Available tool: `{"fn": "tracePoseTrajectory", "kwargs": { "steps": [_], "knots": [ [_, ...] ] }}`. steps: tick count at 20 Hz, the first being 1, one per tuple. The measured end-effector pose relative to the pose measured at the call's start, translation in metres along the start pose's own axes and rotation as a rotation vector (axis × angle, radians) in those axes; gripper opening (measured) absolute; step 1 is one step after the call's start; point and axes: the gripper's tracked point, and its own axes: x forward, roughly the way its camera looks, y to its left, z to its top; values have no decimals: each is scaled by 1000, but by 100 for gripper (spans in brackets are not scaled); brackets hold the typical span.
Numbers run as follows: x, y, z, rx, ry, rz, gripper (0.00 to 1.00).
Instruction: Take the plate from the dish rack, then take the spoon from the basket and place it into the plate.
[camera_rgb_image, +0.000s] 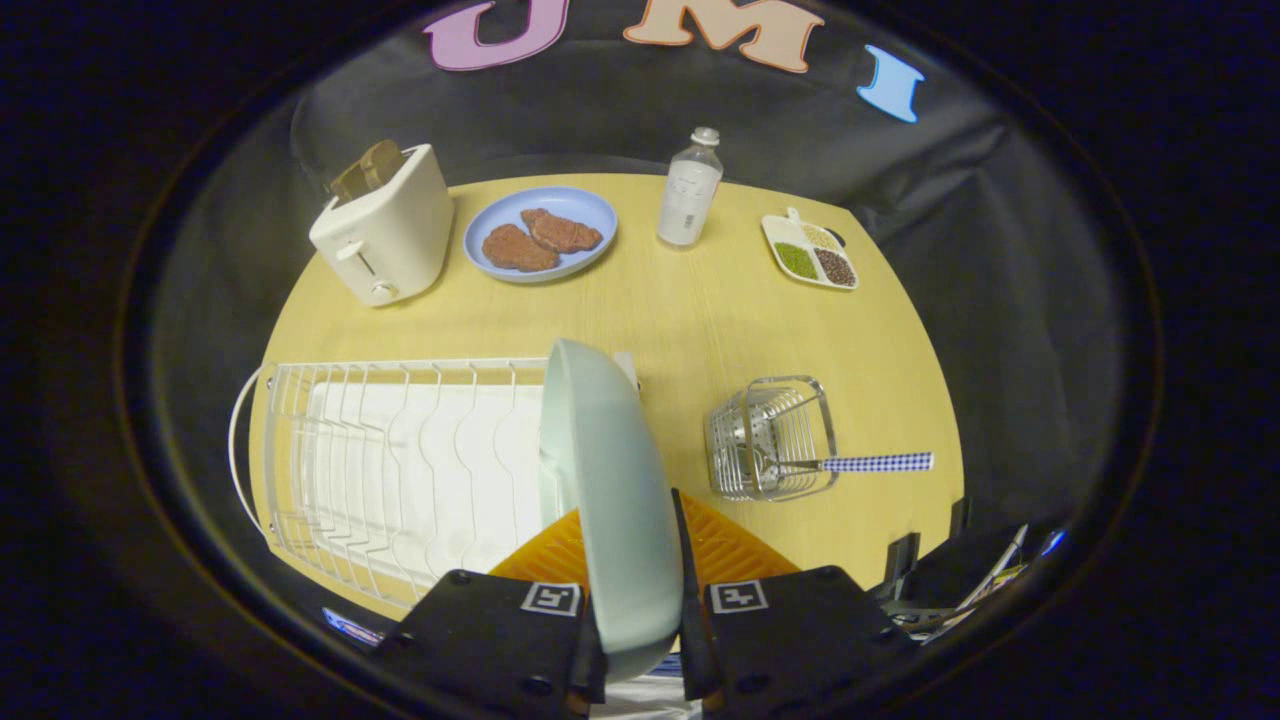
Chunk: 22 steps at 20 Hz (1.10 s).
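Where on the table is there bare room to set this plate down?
The gripper is shut on the pale green plate. Bare wood lies between the blue plate, bottle, dish rack and wire basket. The back edge is crowded.

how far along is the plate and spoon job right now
Done: the pale green plate is gripped on edge between the gripper fingers, above the right end of the white dish rack. In hand: carrying it clear; it is not yet set on the table. Left: the checked-handle spoon lies in the wire basket, to be placed in the plate.
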Motion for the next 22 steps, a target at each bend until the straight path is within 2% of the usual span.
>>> {"fn": "tracePoseTrajectory", "kwargs": {
  "steps": [4, 9, 12, 14, 17, 22],
  "knots": [
    [-10, 4, 4, -36, 12, -51, 33],
    [-22, -5, 21, -41, -17, -146, 33],
    [-31, -4, 28, -29, -29, -172, 33],
    [-40, 6, 40, -3, -55, -132, 32],
    [-55, 16, 59, 106, -86, -8, 32],
    [-98, -13, 78, 273, -195, 178, 32]
  ]
}}
